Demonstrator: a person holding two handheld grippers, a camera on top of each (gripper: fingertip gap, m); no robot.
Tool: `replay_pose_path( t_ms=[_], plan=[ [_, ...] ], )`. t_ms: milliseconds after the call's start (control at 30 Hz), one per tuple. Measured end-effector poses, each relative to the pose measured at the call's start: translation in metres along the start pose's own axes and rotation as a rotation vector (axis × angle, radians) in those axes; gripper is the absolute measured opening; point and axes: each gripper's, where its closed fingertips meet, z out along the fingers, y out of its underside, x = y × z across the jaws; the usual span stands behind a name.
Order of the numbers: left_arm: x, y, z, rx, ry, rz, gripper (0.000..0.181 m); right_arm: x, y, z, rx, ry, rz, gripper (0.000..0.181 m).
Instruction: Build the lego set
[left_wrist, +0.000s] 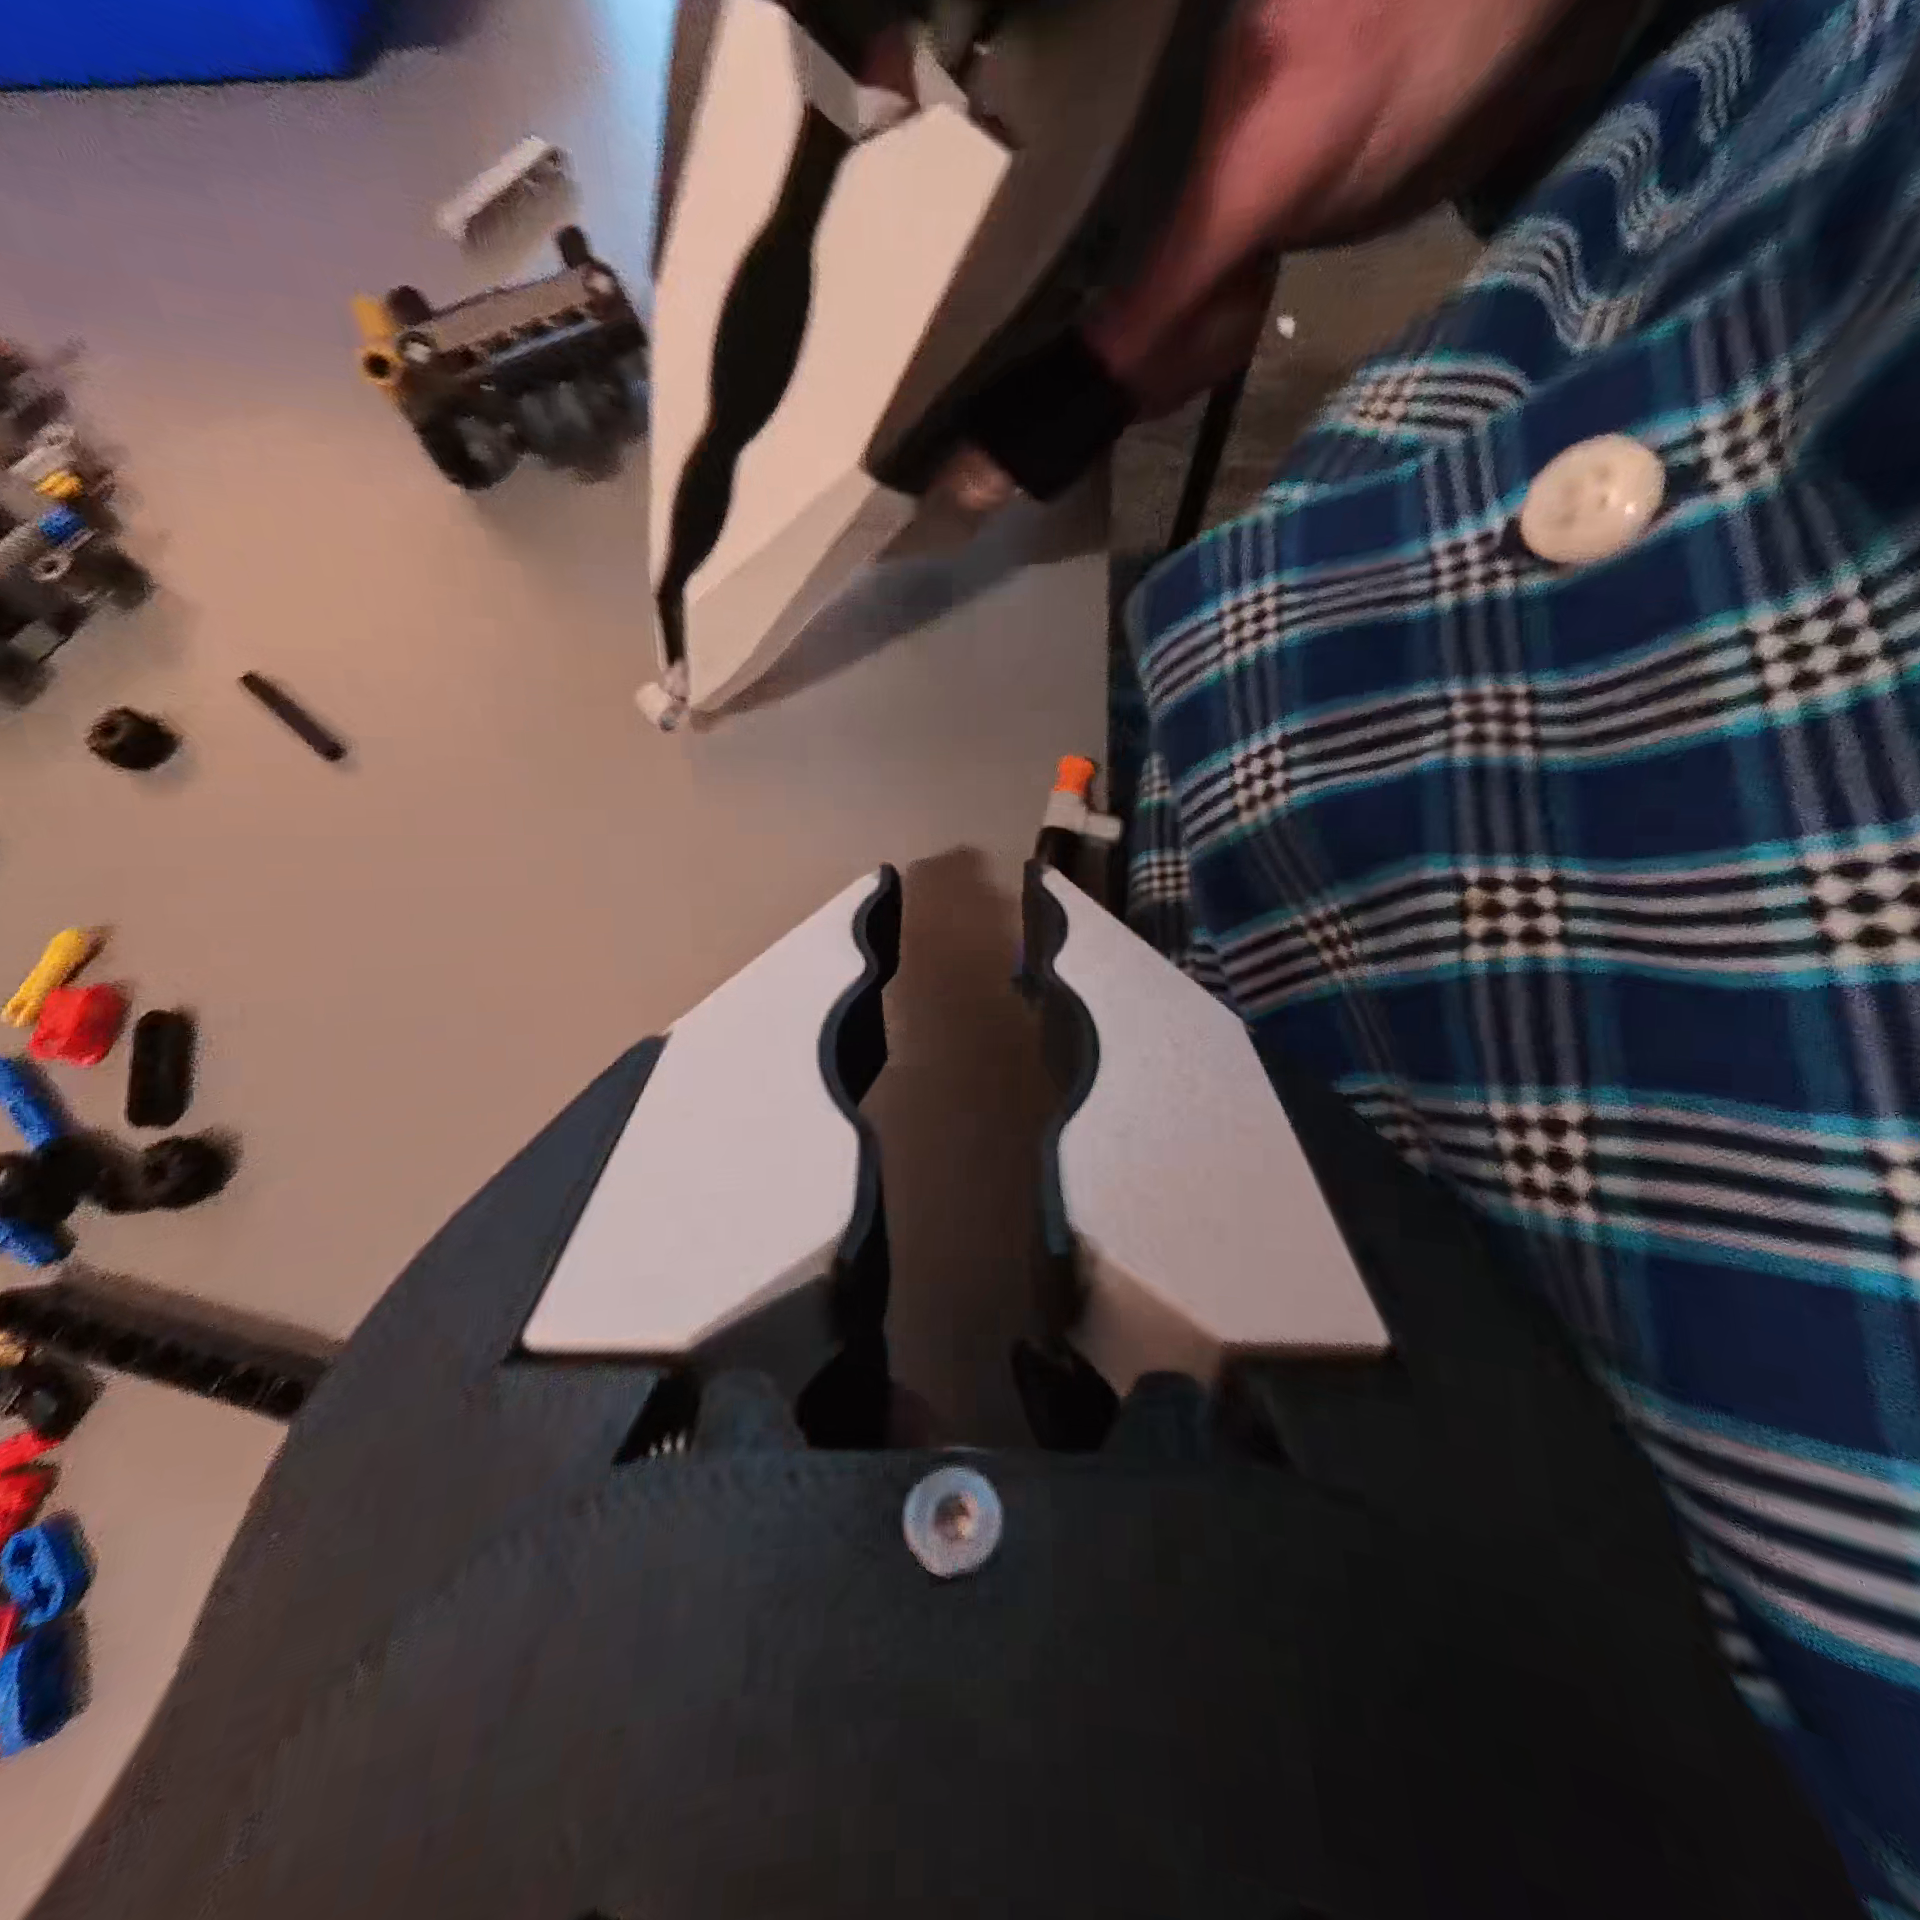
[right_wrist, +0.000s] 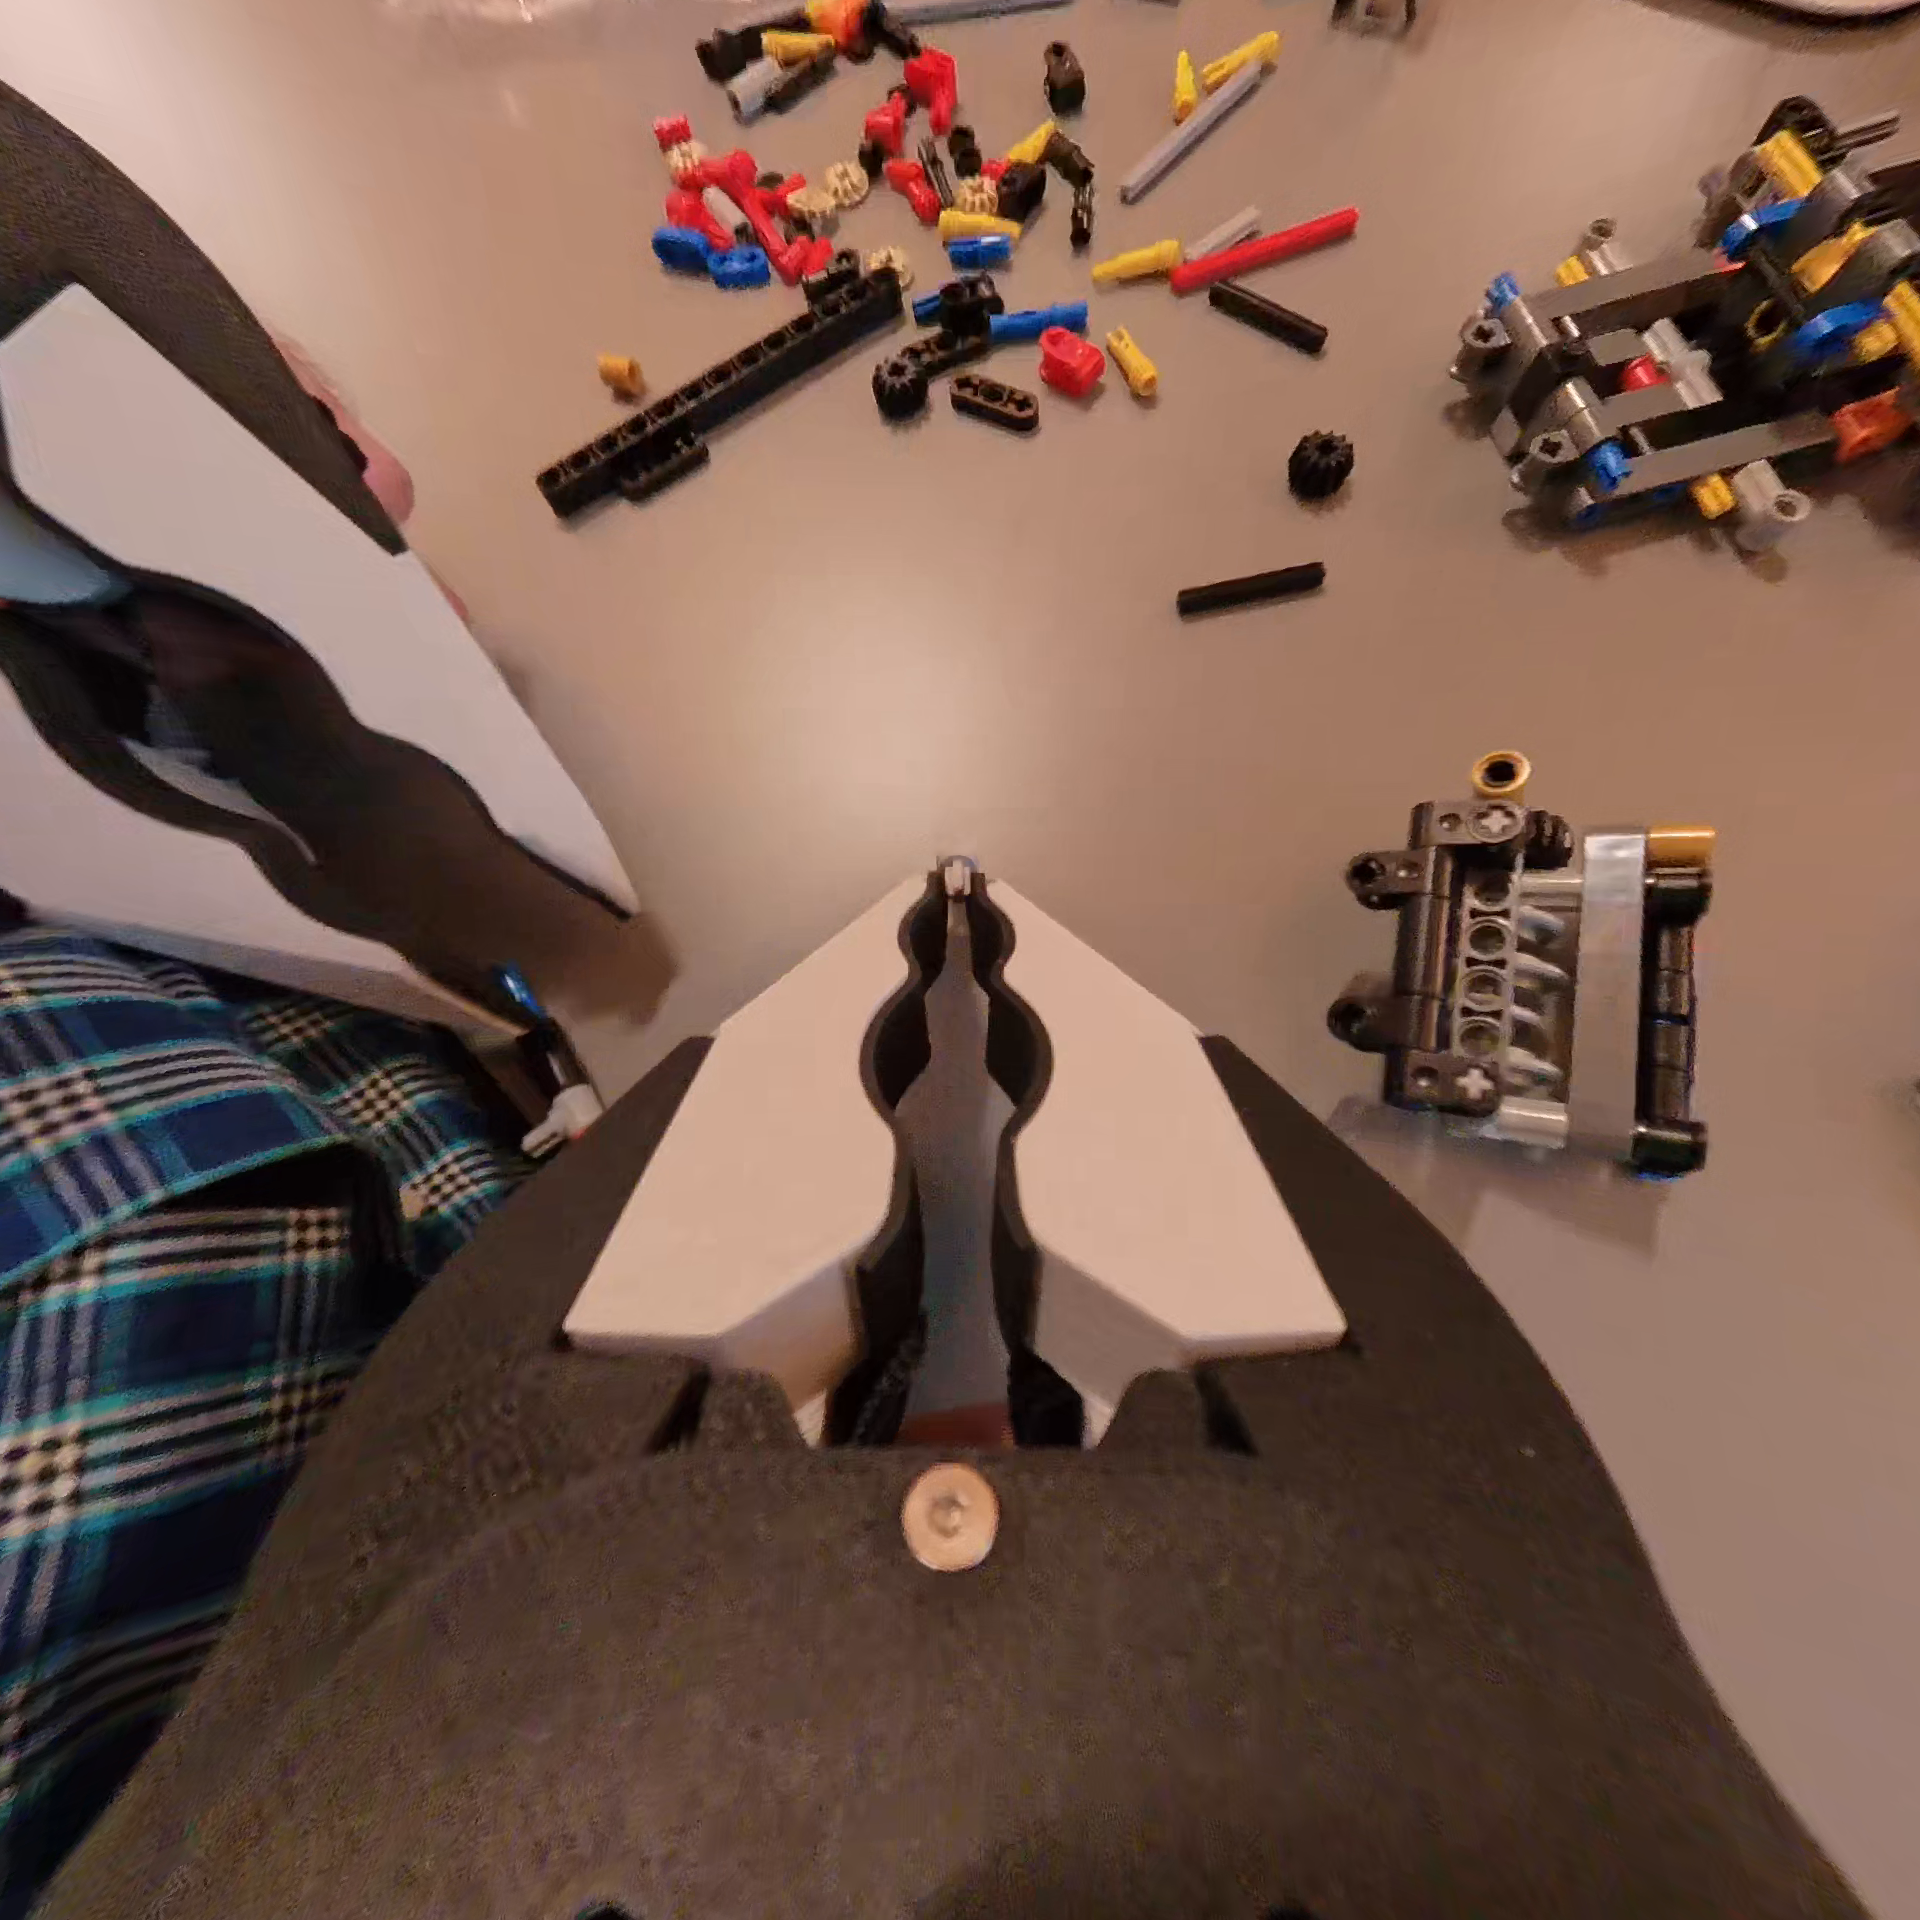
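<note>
Right gripper (right_wrist: 957, 881): white wedge fingers with wavy black pads pinched together at the tips, clamped on a small light-grey lego pin (right_wrist: 956, 878) held just above the beige table (right_wrist: 831, 675). Left gripper (left_wrist: 961, 883): fingers apart, a clear gap between the pads, nothing between them; it sits at the table's near edge, close to a blue-and-white plaid shirt (left_wrist: 1558, 935). Just beyond its right fingertip, a small orange-and-grey lego piece (left_wrist: 1075, 795) lies at the table edge.

Right wrist view, moving outward: a compact black-and-grey lego block assembly with tan pins (right_wrist: 1527, 977) rests to the right of the fingertips. Farther out, a short black lego axle (right_wrist: 1250, 589), then a black lego gear (right_wrist: 1317, 464). Beyond these, a long black lego beam with holes (right_wrist: 717, 390) and a scattered heap of red, blue, yellow and black lego parts (right_wrist: 935, 208). Far right, a larger grey-black lego chassis with blue and yellow connectors (right_wrist: 1704, 343).
</note>
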Motion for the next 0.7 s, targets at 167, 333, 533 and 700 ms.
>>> replay_pose_path(
  t_ms=[167,333,533,700],
  plan=[
    [0.013,0.005,0.007,-0.058,0.032,0.090,0.013,-0.005,0.004,0.001,-0.021,0.000,-0.042,0.001],
    [0.008,0.003,0.010,-0.065,-0.048,0.124,0.006,-0.009,0.005,0.002,-0.030,-0.016,-0.061,0.002],
    [-0.061,0.023,-0.009,-0.135,-0.412,-0.083,0.005,-0.007,0.004,0.003,-0.036,-0.012,-0.065,0.001],
    [-0.065,0.031,-0.020,-0.116,-0.483,-0.267,0.022,-0.008,0.004,0.006,-0.040,-0.004,-0.077,0.002]
  ],
)
